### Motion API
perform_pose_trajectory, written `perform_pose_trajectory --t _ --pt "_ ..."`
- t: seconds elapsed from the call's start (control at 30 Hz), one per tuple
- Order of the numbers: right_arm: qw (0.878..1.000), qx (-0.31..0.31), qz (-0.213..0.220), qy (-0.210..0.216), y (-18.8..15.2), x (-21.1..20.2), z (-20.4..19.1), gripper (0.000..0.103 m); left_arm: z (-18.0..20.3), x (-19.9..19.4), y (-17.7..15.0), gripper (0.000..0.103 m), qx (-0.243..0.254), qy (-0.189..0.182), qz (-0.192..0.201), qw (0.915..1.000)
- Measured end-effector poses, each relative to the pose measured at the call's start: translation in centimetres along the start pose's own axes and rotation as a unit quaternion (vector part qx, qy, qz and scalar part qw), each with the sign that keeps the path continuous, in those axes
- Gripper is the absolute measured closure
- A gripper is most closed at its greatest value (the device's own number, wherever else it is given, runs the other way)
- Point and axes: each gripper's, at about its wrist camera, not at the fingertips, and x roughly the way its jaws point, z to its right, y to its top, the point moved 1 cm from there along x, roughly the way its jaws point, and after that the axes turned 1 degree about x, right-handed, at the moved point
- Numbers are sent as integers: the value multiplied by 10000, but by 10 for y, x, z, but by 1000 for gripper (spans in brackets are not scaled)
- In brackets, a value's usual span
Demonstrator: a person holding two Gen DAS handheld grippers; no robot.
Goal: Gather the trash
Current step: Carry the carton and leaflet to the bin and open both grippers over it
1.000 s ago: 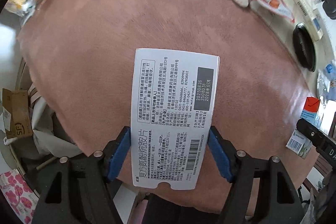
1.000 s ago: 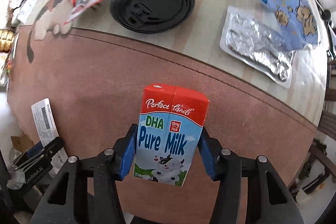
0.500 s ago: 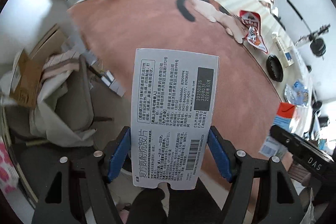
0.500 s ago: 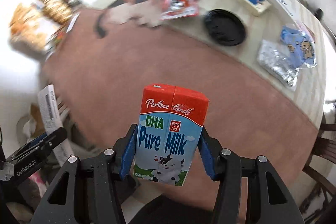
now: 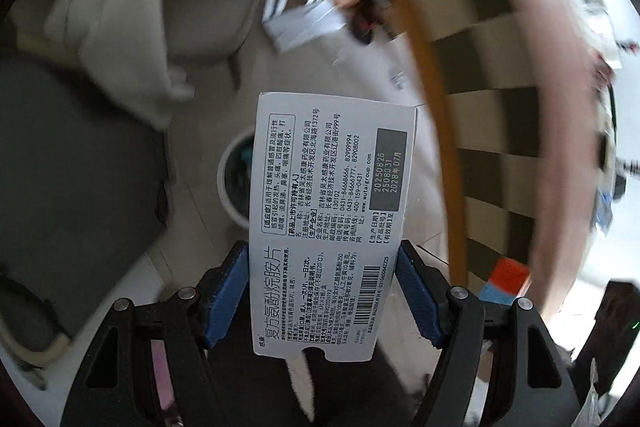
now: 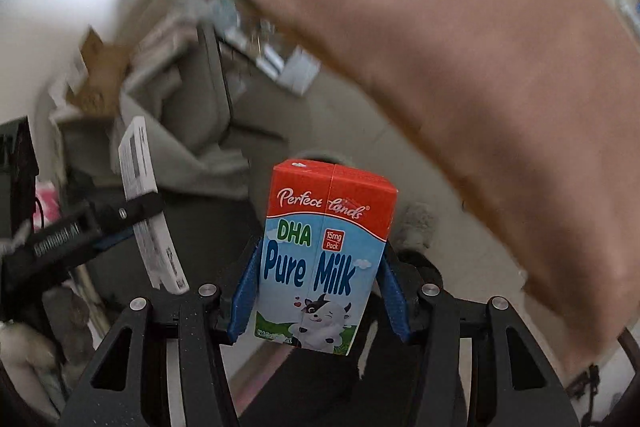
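Note:
My left gripper (image 5: 322,251) is shut on a white medicine box (image 5: 332,195) printed with black text and a barcode. Behind the box, down on the floor, stands a round white bin (image 5: 234,183) with a dark inside, partly hidden. My right gripper (image 6: 321,250) is shut on a red and blue "Pure Milk" carton (image 6: 324,259), held upright. The right wrist view also shows the left gripper (image 6: 132,223) with the medicine box (image 6: 146,195) at the left. The carton (image 5: 506,279) shows at the lower right of the left wrist view. Both views are blurred.
The table with its pink mat (image 6: 480,67) fills the upper right, and its orange edge (image 5: 436,107) curves beside me. A grey chair draped with pale cloth (image 6: 192,99) and a cardboard box (image 6: 96,75) stand to the left. White packets (image 5: 304,23) lie on the floor.
Both grippers have swung off the pink table top and down over the floor, each keeping its hold. The bin has come into view behind the medicine box.

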Motion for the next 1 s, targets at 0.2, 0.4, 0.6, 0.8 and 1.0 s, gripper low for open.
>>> perform_pose_trajectory --t 0.2,0.4,0.6,0.8,1.0 --pt "9978 -243 -535 -291 9 128 4 47 -57 106 25 33 -517 -41 -329 9981" --pt "9943 -418 -898 -398 34 255 19 47 -94 208 42 33 -537 127 -721 9959" --pt "9894 -755 -1188 -350 57 345 25 46 -111 261 49 32 -469 93 -1038 9935" --pt "9870 -828 -1353 -266 63 380 34 12 -127 260 48 2 -449 501 -760 9948" --pt "9859 -879 -1262 -667 54 375 38 3 -131 239 35 1 -117 1317 -417 9903"
